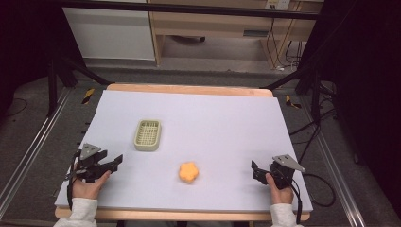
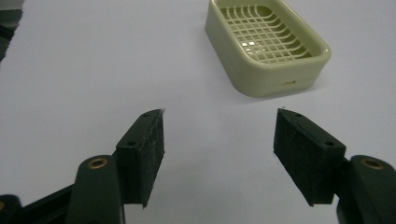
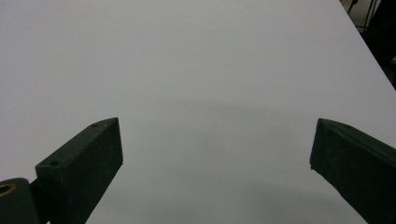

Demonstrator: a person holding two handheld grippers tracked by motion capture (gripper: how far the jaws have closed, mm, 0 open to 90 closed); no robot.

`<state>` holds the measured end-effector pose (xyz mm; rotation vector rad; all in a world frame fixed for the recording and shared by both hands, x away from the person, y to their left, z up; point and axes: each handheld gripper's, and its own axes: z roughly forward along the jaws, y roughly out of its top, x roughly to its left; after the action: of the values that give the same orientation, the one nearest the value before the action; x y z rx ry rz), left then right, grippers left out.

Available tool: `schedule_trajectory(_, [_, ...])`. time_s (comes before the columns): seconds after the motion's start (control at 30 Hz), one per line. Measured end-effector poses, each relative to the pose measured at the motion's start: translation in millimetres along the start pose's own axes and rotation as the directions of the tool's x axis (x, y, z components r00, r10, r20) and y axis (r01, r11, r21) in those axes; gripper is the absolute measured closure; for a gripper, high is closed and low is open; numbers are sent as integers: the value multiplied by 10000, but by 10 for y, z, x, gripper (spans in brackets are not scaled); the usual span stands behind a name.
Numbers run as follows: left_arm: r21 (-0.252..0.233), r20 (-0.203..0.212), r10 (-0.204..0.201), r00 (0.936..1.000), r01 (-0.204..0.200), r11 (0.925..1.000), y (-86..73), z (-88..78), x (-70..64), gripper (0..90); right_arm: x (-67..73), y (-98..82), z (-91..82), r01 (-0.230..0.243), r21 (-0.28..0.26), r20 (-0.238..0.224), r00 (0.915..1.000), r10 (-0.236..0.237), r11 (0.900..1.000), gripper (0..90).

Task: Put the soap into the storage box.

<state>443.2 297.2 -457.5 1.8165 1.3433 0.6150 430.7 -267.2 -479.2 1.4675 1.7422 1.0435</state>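
An orange flower-shaped piece [image 1: 188,172], possibly a sponge, is seen lying on the white table [image 1: 227,123] near the front edge, between the two grippers and apart from both. A pale green basket [image 1: 147,135] is set behind it, to the left. The left gripper [image 1: 113,162] is held with jaws parted around nothing. The right gripper [image 1: 255,169] is likewise spread wide and empty.

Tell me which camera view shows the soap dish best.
The left gripper view: the soap dish sits close ahead of the open tongs, with its grid insert and side wall clear. The high view shows it small, on the white table, left of the orange flower-shaped piece.
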Motion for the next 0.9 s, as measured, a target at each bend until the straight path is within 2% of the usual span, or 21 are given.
schedule_trajectory(0.17, [2,365,136,9992,-136,9999,20,9,-68,319,1,-7,13,-26,53,-104,9999,26,10000,31])
schedule_trajectory(0.33, [51,408,408,9983,-410,9991,28,19,-133,316,5,-8,24,-3,59,-135,9999,4,10000,32])
schedule_trajectory(0.47, [23,613,453,9971,-456,9990,36,36,-218,315,11,-10,31,-14,48,-71,10000,14,10000,31])
schedule_trajectory(0.6, [45,781,654,9948,-660,9978,52,47,-288,307,0,-29,63,-322,270,-316,9990,330,9991,35])
schedule_trajectory(0.9, [31,916,822,9924,-828,9966,76,55,-380,299,4,-34,62,-338,280,-233,9991,345,9990,33])
